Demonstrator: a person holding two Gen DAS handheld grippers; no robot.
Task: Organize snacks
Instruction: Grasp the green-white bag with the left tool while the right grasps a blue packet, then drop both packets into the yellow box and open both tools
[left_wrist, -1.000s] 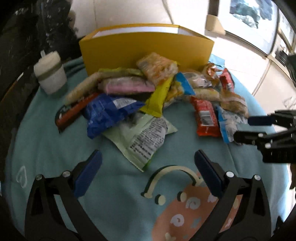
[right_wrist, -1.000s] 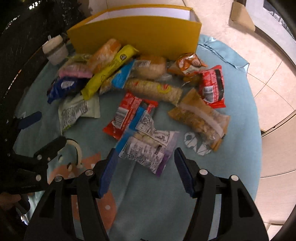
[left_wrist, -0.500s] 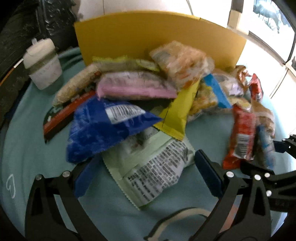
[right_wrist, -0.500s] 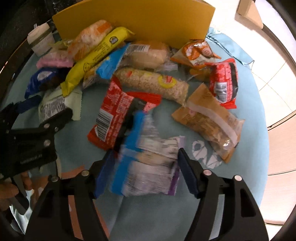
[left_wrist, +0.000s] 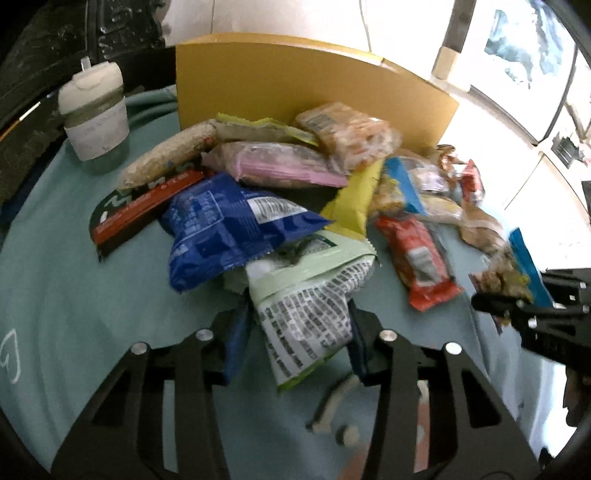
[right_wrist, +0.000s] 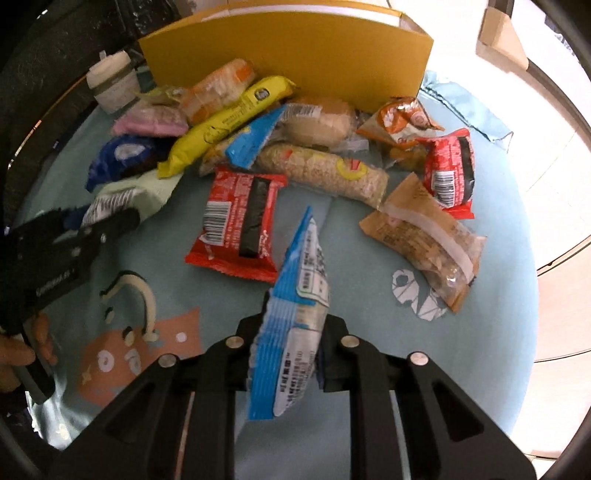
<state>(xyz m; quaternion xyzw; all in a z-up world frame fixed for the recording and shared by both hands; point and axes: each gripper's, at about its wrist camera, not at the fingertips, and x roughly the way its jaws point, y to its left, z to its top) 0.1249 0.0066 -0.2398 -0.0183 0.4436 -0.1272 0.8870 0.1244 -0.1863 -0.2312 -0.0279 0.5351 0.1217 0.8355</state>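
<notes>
A pile of snack packets lies on a teal cloth (left_wrist: 74, 295) in front of a yellow box (left_wrist: 295, 85). My left gripper (left_wrist: 299, 339) is shut on the pale green packet (left_wrist: 306, 306), whose far end still lies under the blue packet (left_wrist: 229, 232). My right gripper (right_wrist: 288, 350) is shut on a blue-and-clear packet (right_wrist: 295, 325) and holds it on edge above the cloth, just in front of the red packet (right_wrist: 240, 225). The right gripper with its packet also shows in the left wrist view (left_wrist: 517, 280).
A white lidded cup (left_wrist: 96, 114) stands at the far left beside the box. Yellow (right_wrist: 225, 122), pink (left_wrist: 280, 166), orange (right_wrist: 402, 118) and brown (right_wrist: 424, 232) packets lie spread across the cloth. The table edge drops to the floor on the right.
Both grippers moved forward and closed: the left on the pale green packet, the right on the blue-and-clear packet, which is now lifted and turned on edge.
</notes>
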